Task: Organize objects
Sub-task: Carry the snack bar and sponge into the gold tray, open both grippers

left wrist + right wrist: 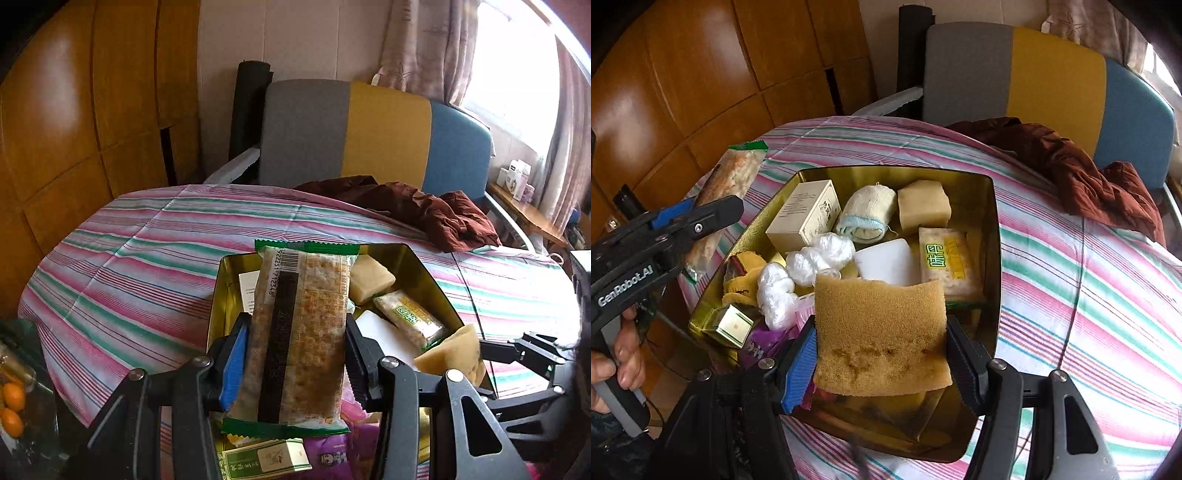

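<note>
While a gold tin (995, 206) of oddments waits on the striped bed (129, 258), a cracker packet (299, 332) is pinched by the left gripper (295, 354) and a sponge (881, 332) by the right gripper (882, 365), seemingly for sorting.

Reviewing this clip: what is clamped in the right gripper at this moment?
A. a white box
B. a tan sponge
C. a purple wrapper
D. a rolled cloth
B: the right wrist view shows the right gripper with its pads pressed on both sides of the tan sponge, held above the gold tin.
</note>
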Demonstrator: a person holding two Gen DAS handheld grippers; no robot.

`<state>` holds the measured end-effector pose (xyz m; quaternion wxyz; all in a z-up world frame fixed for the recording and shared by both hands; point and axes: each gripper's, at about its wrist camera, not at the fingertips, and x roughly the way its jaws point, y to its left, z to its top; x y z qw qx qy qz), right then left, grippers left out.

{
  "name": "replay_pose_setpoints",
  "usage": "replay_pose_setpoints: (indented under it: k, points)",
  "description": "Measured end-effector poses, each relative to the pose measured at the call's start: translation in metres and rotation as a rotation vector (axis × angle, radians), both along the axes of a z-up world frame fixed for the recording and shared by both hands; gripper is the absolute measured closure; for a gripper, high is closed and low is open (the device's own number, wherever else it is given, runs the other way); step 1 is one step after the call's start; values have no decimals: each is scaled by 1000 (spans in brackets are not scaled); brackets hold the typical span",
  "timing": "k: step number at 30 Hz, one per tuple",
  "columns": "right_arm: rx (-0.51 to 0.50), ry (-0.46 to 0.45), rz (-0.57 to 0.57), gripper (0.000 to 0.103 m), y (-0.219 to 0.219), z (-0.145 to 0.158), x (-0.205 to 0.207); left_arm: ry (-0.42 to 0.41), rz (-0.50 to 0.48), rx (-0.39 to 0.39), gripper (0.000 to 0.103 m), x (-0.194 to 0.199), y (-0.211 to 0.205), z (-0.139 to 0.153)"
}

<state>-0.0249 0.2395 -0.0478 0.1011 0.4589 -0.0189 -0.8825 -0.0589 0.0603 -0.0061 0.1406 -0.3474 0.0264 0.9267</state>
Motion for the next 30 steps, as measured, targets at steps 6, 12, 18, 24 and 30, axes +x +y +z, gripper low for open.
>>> replay_pose_setpoints:
  k: [6, 12, 18, 24, 30]
  points:
    - [11, 22, -64, 38, 3, -1, 4, -3, -16, 4, 55, 3, 2, -1]
    - [3, 23, -83, 38, 4, -4, 7, -10, -32, 9, 55, 5, 8, -2]
    - [3, 28, -93, 38, 5, -5, 7, -8, -42, 7, 55, 5, 13, -2]
    - [2, 31, -105, 36, 7, -5, 6, -11, -44, -2, 55, 3, 16, -4]
    - [4, 31, -115, 36, 8, -5, 5, -1, -43, -5, 55, 1, 20, -2]
